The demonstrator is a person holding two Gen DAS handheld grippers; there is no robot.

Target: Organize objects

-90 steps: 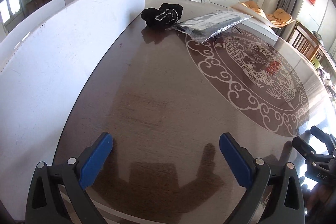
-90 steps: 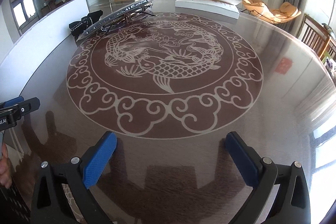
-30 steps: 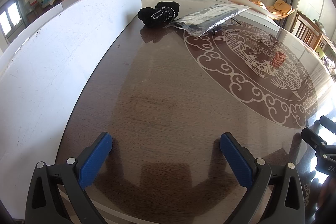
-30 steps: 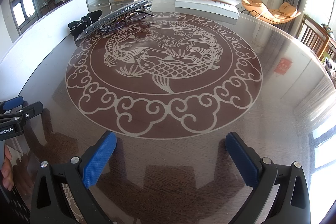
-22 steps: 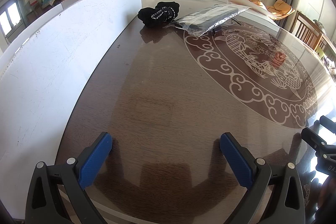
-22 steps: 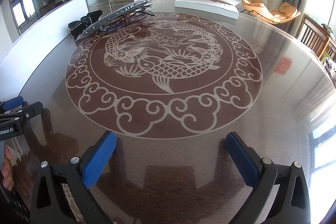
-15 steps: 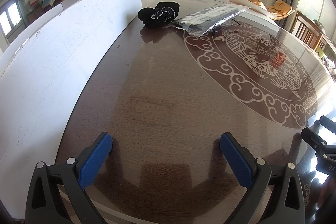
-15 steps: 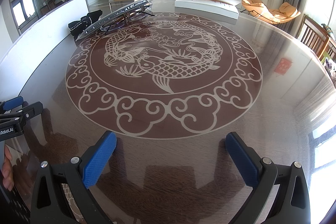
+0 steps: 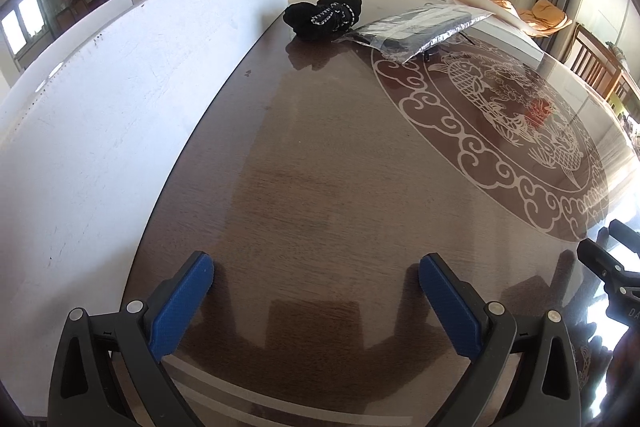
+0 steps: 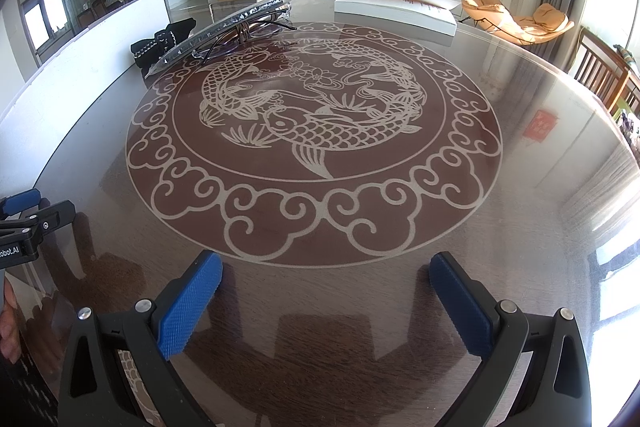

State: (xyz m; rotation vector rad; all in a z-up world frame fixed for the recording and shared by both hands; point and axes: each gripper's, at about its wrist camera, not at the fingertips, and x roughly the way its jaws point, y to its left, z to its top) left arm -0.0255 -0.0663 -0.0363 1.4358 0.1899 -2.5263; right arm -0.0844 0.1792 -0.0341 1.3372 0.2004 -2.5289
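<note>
Nothing is grasped yet. The left gripper (image 9: 316, 277) and right gripper (image 10: 326, 275) both hang spread wide and empty above the near edge of the glossy brown round tabletop (image 9: 320, 155). The black knitted fabric bundle (image 9: 324, 15) and the clear crinkled plastic bag (image 9: 416, 29) lie touching at the far left, beside the white partition board (image 9: 120, 99). The next move probably calls for a long forward reach with one gripper.

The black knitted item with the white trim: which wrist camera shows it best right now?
Left wrist: the black knitted item shows whole beside the clear plastic package. In the right wrist view it sits smaller, partly hidden behind that package.
</note>
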